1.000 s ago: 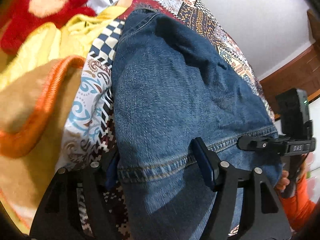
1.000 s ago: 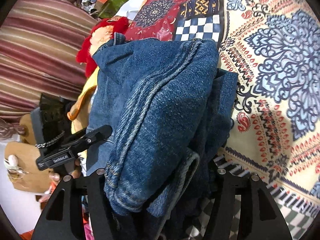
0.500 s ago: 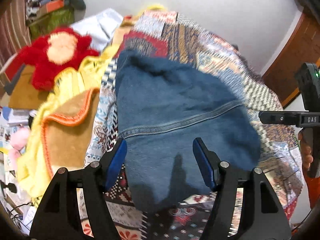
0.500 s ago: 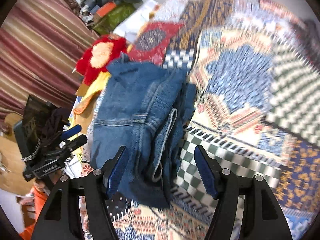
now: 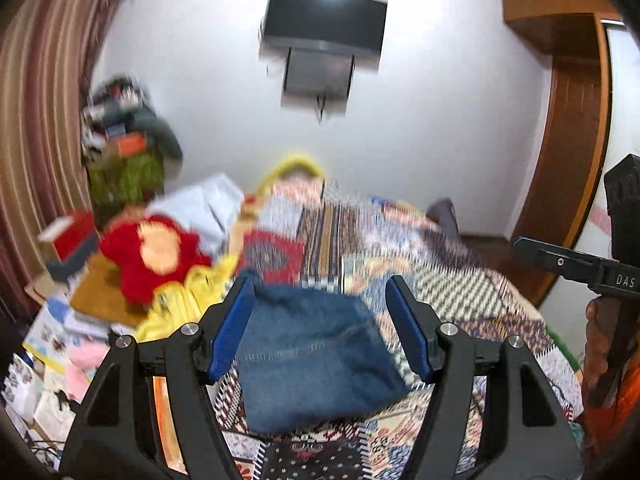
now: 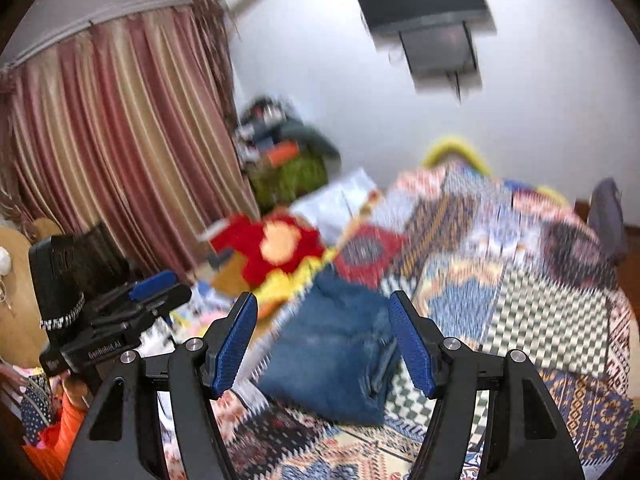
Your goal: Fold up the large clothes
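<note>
Both claws gape empty: left claw (image 5: 320,330) and right claw (image 6: 324,336) hang above the bed (image 6: 540,320), pads clear of cloth. Folded jeans (image 5: 316,360) lie below me on the quilt's near left part, beside the yellow blanket (image 5: 176,304). I reckon this fold is done; next I need another garment. Both wrists tilt gently down, side by side.

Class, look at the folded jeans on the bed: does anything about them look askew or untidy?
Slightly. The jeans lie folded on the quilt, but along their right side a loose layer sticks out, so the edges look uneven. Both views are blurred, so finer flaws cannot be judged.
</note>
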Available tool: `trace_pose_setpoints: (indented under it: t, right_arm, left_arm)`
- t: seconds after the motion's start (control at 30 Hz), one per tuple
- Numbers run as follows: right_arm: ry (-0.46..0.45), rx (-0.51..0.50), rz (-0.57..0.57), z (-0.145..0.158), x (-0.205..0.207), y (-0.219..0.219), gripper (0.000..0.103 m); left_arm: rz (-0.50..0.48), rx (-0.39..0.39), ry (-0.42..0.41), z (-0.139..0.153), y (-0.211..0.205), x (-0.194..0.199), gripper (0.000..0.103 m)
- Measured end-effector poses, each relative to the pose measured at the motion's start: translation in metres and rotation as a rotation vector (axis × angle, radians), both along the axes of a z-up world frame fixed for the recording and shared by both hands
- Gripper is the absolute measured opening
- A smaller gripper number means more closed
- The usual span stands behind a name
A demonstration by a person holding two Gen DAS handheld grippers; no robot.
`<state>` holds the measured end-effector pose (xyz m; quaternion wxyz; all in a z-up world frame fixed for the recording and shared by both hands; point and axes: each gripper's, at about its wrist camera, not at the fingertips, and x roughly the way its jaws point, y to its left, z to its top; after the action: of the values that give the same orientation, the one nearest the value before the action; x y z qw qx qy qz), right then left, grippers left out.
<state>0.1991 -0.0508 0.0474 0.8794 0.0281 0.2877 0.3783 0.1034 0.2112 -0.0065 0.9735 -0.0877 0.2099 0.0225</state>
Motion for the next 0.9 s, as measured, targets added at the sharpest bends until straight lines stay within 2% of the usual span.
trace_pose_setpoints:
  t: [0.13,0.27,0.43,0.57,0.73,0.83,0.9]
  right_arm:
    - [-0.098,0.06,-0.02,0.024,-0.041,-0.009,0.066]
    - [-0.17,0.078,-0.038,0.031,-0.075,-0.013,0.066]
    - [-0.228,0.102,-0.076,0.031,-0.115,-0.014,0.066]
    - [-0.282,0.063,-0.097,0.028,-0.136,-0.009,0.066]
    - [-0.321,0.024,-0.154,0.022,-0.151,-0.007,0.094]
    - [-0.333,0.01,-0.187,0.02,-0.153,-0.008,0.102]
    - [-0.326,0.01,-0.206,0.019,-0.154,-0.01,0.103]
  left_arm:
    - [0.031,0.049,-0.108,0.019,-0.017,-0.034,0.067]
    - [0.081,0.089,-0.186,0.026,-0.032,-0.062,0.067]
    - [0.122,0.075,-0.22,0.025,-0.037,-0.084,0.067]
    - [0.147,0.082,-0.229,0.022,-0.041,-0.095,0.068]
    - [0.151,0.082,-0.235,0.021,-0.048,-0.104,0.092]
    - [0.159,0.102,-0.234,0.021,-0.054,-0.108,0.101]
    - [0.162,0.107,-0.238,0.021,-0.056,-0.11,0.103]
